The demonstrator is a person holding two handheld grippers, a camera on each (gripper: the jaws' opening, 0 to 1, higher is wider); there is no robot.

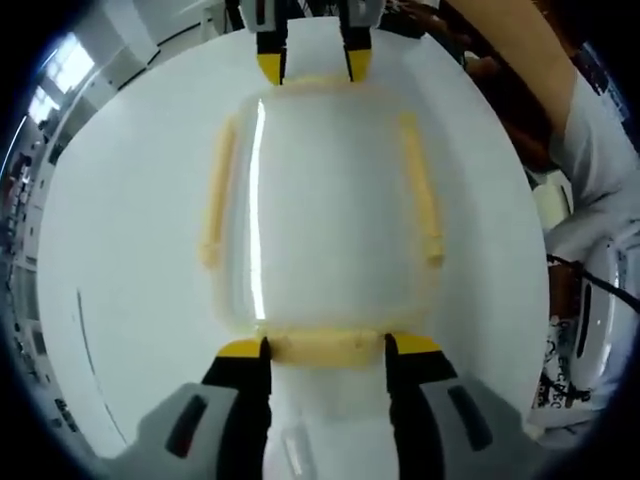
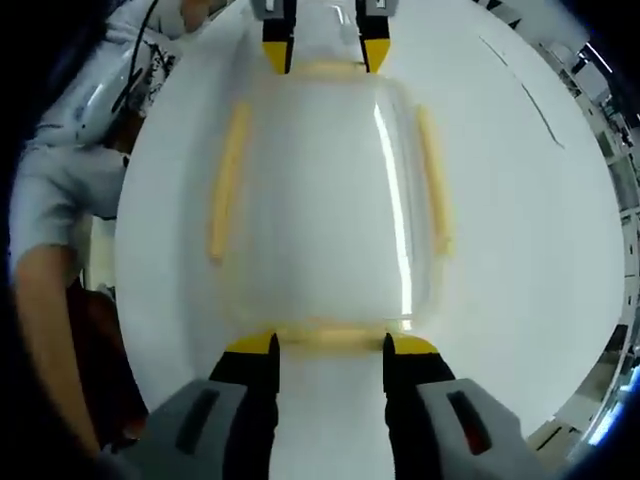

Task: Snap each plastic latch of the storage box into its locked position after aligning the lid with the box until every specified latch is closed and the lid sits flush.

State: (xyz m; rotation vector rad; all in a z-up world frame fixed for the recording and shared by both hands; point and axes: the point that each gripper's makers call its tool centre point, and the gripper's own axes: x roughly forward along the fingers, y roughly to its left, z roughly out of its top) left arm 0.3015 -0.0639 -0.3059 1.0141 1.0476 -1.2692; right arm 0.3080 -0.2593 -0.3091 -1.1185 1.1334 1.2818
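Note:
A clear storage box with its lid (image 1: 330, 210) on rests on a white table (image 1: 130, 250). A yellow latch sits on each side: near (image 1: 325, 347), far (image 1: 315, 82), left (image 1: 218, 190) and right (image 1: 420, 190). My left gripper (image 1: 327, 346) is open, its yellow tips flanking the near end latch. The right gripper (image 1: 315, 66) stands open at the opposite end. In the right gripper view the lid (image 2: 320, 200) lies ahead, and my right gripper (image 2: 331, 344) straddles its near latch (image 2: 330, 333). The left gripper (image 2: 325, 55) is at the far latch (image 2: 325, 69). Long side latches (image 2: 228, 180) (image 2: 432, 175) lie flat along the box.
A person in a white shirt (image 1: 590, 200) stands at the table's edge, also seen as a grey-white sleeve (image 2: 70, 180). The white tabletop (image 2: 520, 200) reaches well beyond the box on both long sides. Room clutter lies past the table rim.

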